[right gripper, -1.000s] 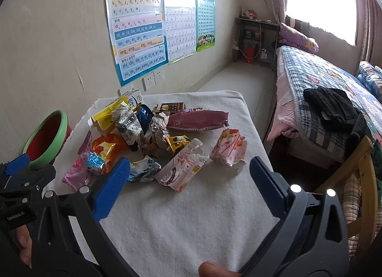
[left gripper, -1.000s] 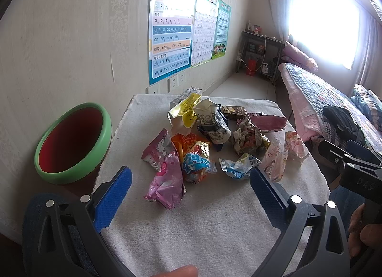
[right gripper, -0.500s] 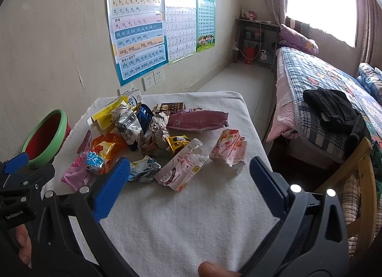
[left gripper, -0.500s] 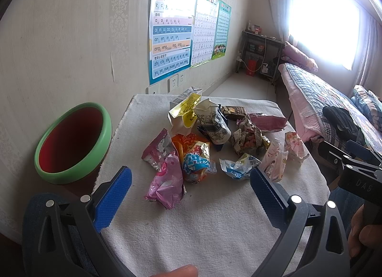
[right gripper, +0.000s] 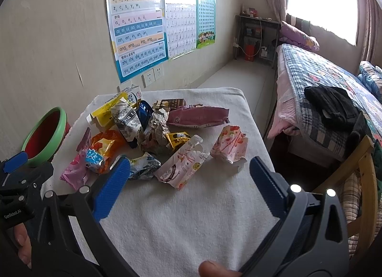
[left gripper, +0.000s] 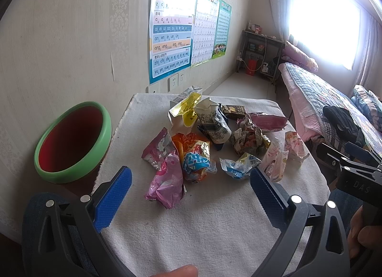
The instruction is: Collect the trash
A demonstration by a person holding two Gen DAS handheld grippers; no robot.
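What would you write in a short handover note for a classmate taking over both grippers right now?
Left gripper: open, empty, hovering at the table's near edge.
Right gripper: open, empty, hovering likewise.
Snack wrappers lie piled mid-table on the white cloth; the pink wrapper is nearest.
The green-rimmed red bin stands left of the table; no trash shows inside.
Done: nothing. Left: every wrapper.

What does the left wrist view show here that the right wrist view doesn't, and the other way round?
Only the left wrist view shows the whole red inside of the green-rimmed bin and the right gripper from the side. Only the right wrist view shows the wooden chair by the bed and the left gripper from the side. Both share the wrapper pile on the white cloth, the wall posters, and open, empty jaws.
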